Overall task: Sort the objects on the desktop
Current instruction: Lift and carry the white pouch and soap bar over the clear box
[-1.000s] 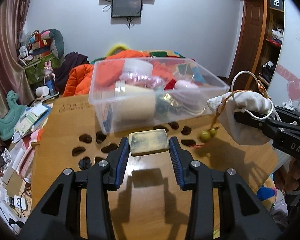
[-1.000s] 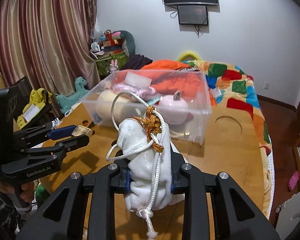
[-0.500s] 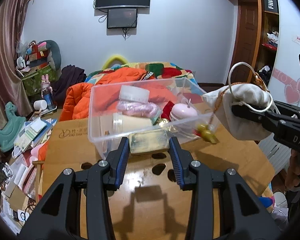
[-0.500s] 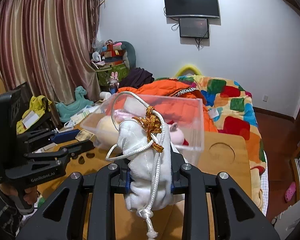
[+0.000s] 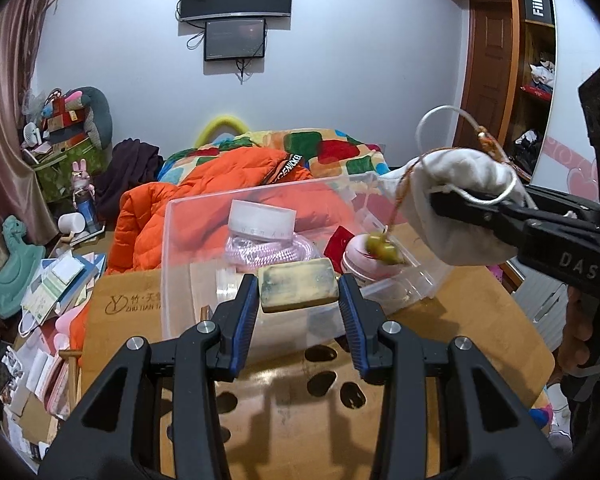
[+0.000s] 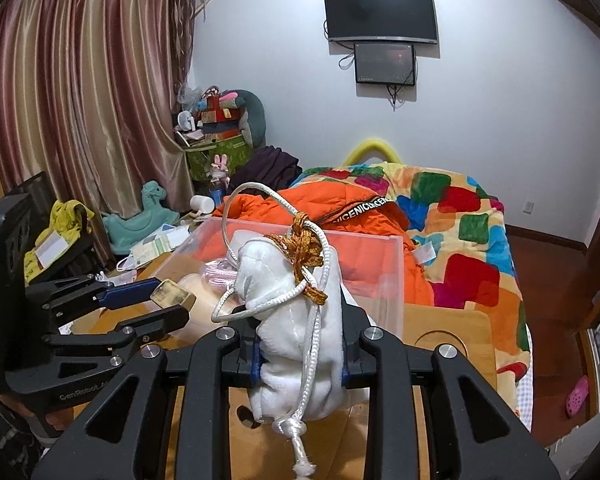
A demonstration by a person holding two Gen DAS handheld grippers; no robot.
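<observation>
My left gripper [image 5: 298,292] is shut on a worn tan rectangular block [image 5: 297,285] and holds it in the air at the near wall of a clear plastic bin [image 5: 172,264]. The block also shows in the right wrist view [image 6: 171,295]. My right gripper [image 6: 300,340] is shut on a white drawstring pouch [image 6: 296,320] with white cord and an orange tassel cord. In the left wrist view the pouch [image 5: 460,204] hangs over the bin's right end, with yellow-green beads [image 5: 382,249] dangling. The bin holds a white jar [image 5: 260,222], pink cord and a pink round item.
The bin stands on a wooden table [image 5: 320,420] with dark oval cut-outs. An orange jacket [image 5: 220,192] and a colourful quilt [image 6: 460,216] lie on the bed behind. Papers and toys [image 5: 56,284] clutter the floor at the left.
Both grippers have risen and moved forward toward the bin. The block now sits at the bin's near wall, and the pouch hangs over its right end with the beads swinging.
</observation>
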